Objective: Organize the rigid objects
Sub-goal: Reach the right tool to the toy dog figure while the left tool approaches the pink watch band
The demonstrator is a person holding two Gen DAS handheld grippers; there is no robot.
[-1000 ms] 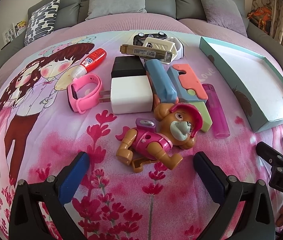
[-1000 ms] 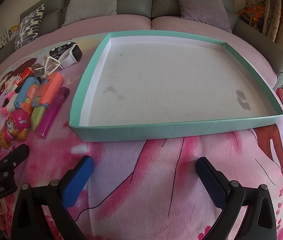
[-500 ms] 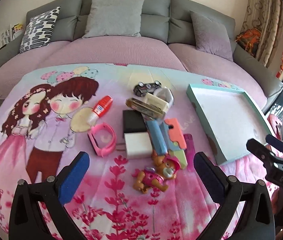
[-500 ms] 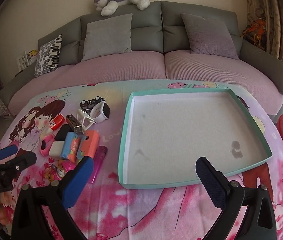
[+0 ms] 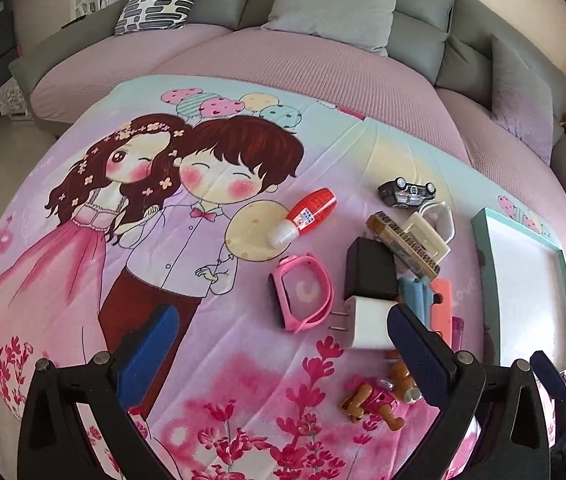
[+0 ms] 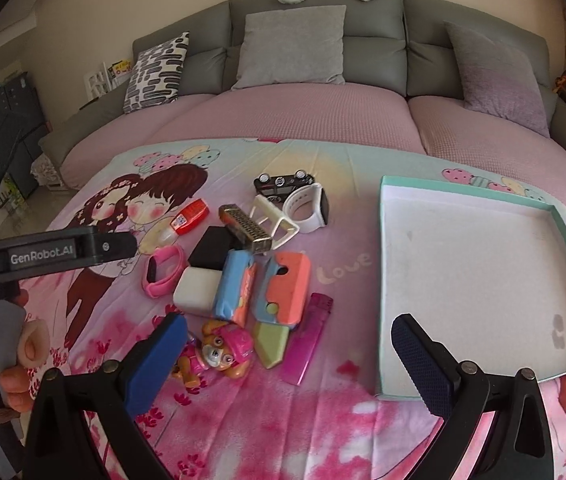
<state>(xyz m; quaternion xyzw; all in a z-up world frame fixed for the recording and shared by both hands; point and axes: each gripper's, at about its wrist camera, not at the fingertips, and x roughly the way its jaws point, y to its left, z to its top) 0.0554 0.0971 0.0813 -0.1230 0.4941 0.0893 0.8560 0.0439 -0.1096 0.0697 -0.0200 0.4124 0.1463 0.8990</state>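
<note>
Status entry: I judge the task not yet begun in any visible way. The wide shallow teal-rimmed cardboard tray with white floor lies on the cartoon-print pink bedspread to the right of the pile; its floor shows only a few faint marks, no object in it

Everything to be sorted sits in one loose cluster left of the tray, on the bedspread. Largest to smallest, as I read them:
- coral-and-blue foam block with green tip, touching the blue-wrapped rectangular pack
- white cube wall charger, prongs facing left, against the matte black box
- white wristwatch with dark face, beside the white plastic clip frame
- metal harmonica, leaning across the black box
- pink silicone watch band, slightly apart on the left
- translucent magenta lighter, nearest the tray
- brown puppy figure in pink helmet, nearest me
- black toy car, at the far edge
- red-and-white glue bottle, apart on the left

Left hand-held gripper: jaws spread wide, nothing between them, hovering over the bedspread with the charger just behind its right finger. Right hand-held gripper: also spread, empty, above the puppy figure and the lighter

Remaining: all eleven items, by my count
</note>
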